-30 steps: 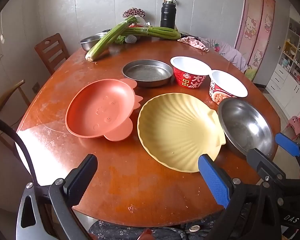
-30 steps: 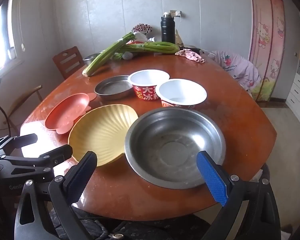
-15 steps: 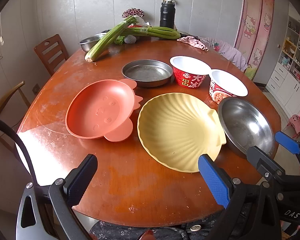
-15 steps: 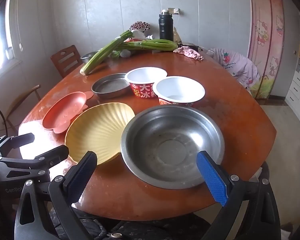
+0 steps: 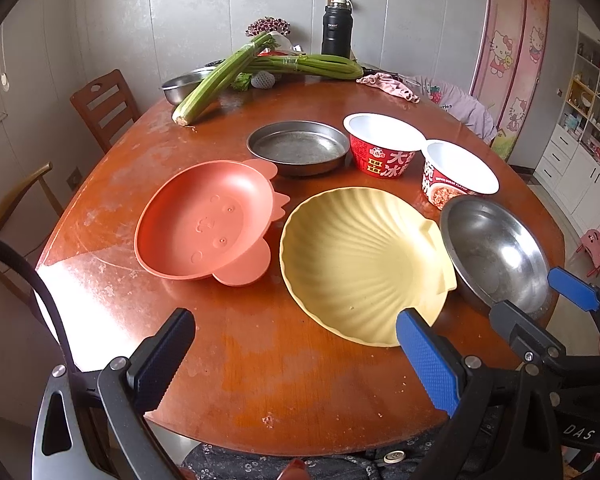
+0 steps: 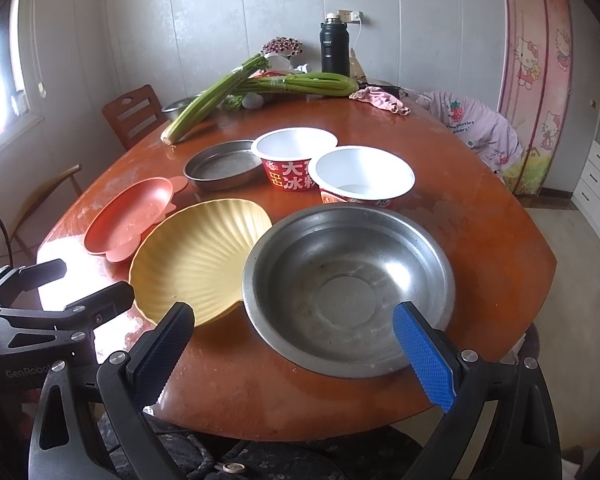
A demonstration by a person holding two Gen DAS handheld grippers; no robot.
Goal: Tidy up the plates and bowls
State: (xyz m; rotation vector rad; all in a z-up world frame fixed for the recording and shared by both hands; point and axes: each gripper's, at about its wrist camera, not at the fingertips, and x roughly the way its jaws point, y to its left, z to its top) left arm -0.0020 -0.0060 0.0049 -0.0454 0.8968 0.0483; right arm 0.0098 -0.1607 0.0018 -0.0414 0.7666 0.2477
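Both grippers' jaws gape empty; right gripper [image 6: 292, 354] should pinch the steel bowl [image 6: 348, 288] rim just ahead squarely.

The round, reddish-brown wooden bench [image 5: 260, 360] is worn pale in patches. Near its front edge sit an orange animal-shaped plate [image 5: 204, 220], a yellow shell-shaped plate [image 5: 356, 264] and a large steel bowl [image 6: 348, 288], side by side. Behind them stand a shallow steel pan [image 5: 298, 148] and two white-lined red paper bowls [image 5: 382, 146] [image 5: 458, 172]. At the far edge lie celery bunches [image 5: 220, 76], a small steel bowl [image 5: 180, 86], a black flask [image 5: 337, 32] and a pink cloth [image 5: 388, 84].
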